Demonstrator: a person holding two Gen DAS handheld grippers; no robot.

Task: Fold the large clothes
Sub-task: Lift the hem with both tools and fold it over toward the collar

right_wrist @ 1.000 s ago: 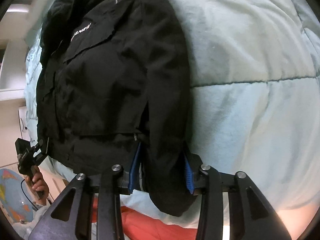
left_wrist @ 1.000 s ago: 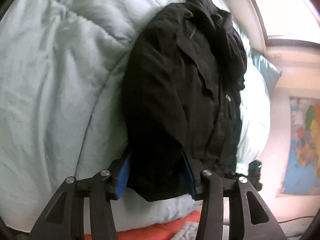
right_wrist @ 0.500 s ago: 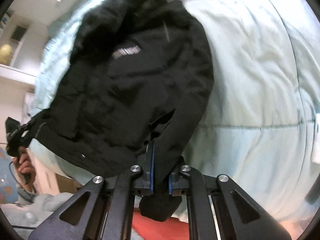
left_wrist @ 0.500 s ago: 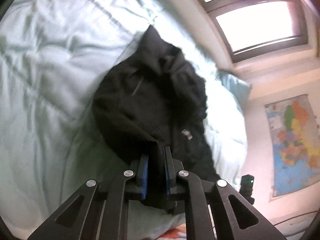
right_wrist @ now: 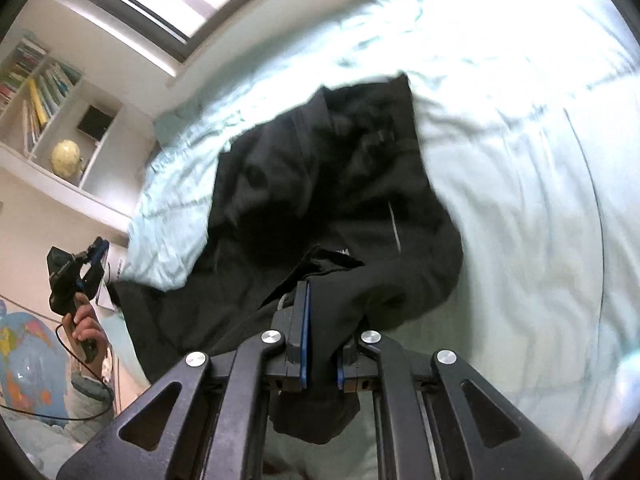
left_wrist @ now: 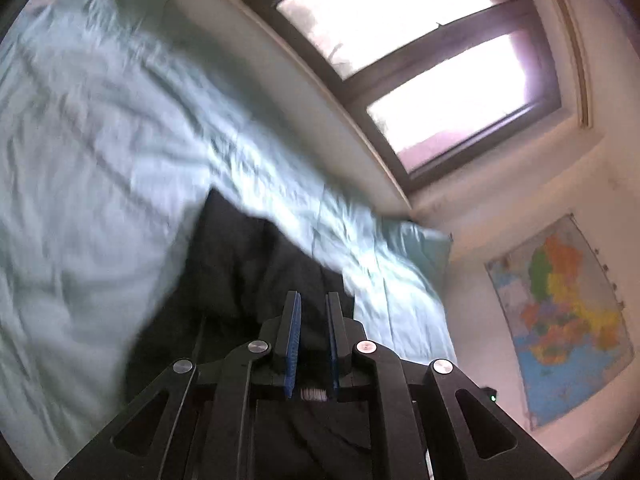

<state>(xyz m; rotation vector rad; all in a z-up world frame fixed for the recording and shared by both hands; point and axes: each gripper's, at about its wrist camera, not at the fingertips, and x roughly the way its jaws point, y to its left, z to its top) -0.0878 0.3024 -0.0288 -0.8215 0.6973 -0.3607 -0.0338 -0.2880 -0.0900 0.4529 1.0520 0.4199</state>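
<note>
A large black jacket (right_wrist: 340,200) lies on a pale green duvet (right_wrist: 520,160) on the bed. My right gripper (right_wrist: 320,312) is shut on the jacket's near hem and holds it raised, with black fabric hanging below the jaws. My left gripper (left_wrist: 314,316) is shut on the other bottom corner of the jacket (left_wrist: 248,264), with cloth pinched between its blue pads. The left gripper also shows in the right wrist view (right_wrist: 80,268), held in a hand at the left. The left view is blurred by motion.
A window (left_wrist: 420,60) is above the far side of the bed. A pillow (left_wrist: 420,244) lies at the bed's end by a wall map (left_wrist: 560,320). Shelves with books and a globe (right_wrist: 66,152) stand at the left.
Both grippers closed on the jacket's bottom corners and lifted them up and back. The jacket's lower part has risen off the duvet, and both cameras now tilt up toward the window.
</note>
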